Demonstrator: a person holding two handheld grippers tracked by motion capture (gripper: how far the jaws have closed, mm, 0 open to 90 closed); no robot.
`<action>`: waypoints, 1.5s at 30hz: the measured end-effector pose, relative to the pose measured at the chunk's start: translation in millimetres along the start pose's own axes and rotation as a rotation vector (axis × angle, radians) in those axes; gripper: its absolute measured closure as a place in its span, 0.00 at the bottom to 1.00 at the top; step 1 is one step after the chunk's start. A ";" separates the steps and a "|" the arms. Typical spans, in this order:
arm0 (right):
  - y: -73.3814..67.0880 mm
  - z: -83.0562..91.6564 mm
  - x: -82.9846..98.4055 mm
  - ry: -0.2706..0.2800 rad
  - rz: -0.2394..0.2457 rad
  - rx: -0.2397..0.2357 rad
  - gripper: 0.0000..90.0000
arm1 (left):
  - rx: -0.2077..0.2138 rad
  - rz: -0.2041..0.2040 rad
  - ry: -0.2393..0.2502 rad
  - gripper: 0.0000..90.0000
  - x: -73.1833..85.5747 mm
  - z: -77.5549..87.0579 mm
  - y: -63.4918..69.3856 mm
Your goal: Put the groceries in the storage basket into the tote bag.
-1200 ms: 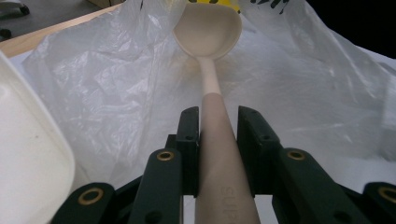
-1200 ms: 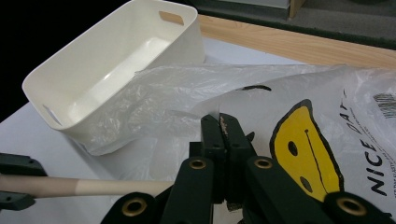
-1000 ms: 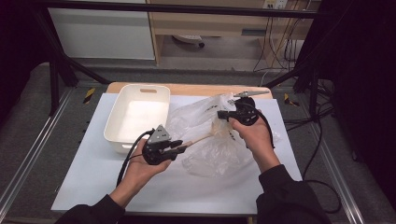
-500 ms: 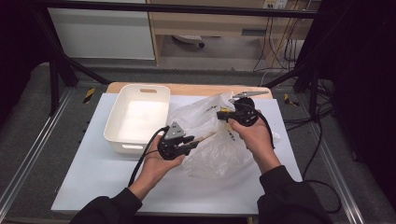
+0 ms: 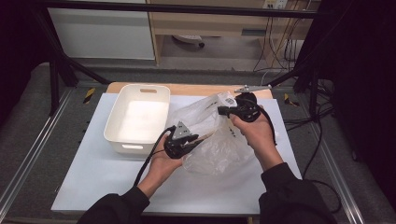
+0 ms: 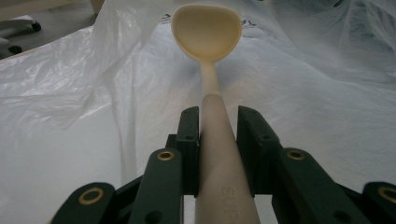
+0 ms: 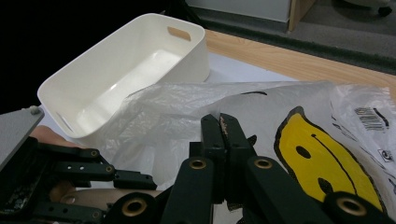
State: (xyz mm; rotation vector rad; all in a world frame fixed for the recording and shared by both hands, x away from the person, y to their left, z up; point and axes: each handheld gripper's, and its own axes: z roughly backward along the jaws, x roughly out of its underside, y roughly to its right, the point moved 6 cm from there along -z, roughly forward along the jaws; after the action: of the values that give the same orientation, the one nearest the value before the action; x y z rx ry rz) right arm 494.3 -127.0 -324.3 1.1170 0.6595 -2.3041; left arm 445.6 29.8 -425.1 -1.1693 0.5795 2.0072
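The white bin (image 5: 137, 119) stands on the pale worktop (image 5: 93, 172), open side up, and serves as the landmark here. Just right of the bin's near right corner, the left hand-held gripper (image 6: 216, 123) pinches the handle of a cream spoon (image 6: 208, 35) between its two pads; the spoon runs straight out along the jaws, its bowl held over the clear plastic bag (image 5: 212, 140). In the high view this left hand-held gripper (image 5: 198, 140) sits at the bag's left edge, with the spoon (image 5: 205, 136) pointing away from the bin toward the bag.

The plastic bag lies crumpled on the worktop right of the bin, its left edge close to the bin's right wall. It bears a yellow smiley face (image 7: 322, 156) and a barcode.

Farther right of the bin, beyond the bag's middle, the right hand-held gripper (image 5: 224, 110) has its jaws pressed together on a fold of the bag's film, holding that upper edge raised above the worktop; in its own view the right hand-held gripper (image 7: 223, 123) points back toward the bin.
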 end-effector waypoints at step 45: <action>-7.1 -0.4 -8.9 0.021 0.009 -0.002 1.00 | -0.027 -0.111 0.013 0.79 -7.5 -64.5 20.3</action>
State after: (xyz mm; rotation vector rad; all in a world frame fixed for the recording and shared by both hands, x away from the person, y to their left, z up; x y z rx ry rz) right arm 495.0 -119.4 -315.9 1.1424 0.6629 -2.2865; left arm 467.5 -29.9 -449.4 -1.2054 0.4850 1.9202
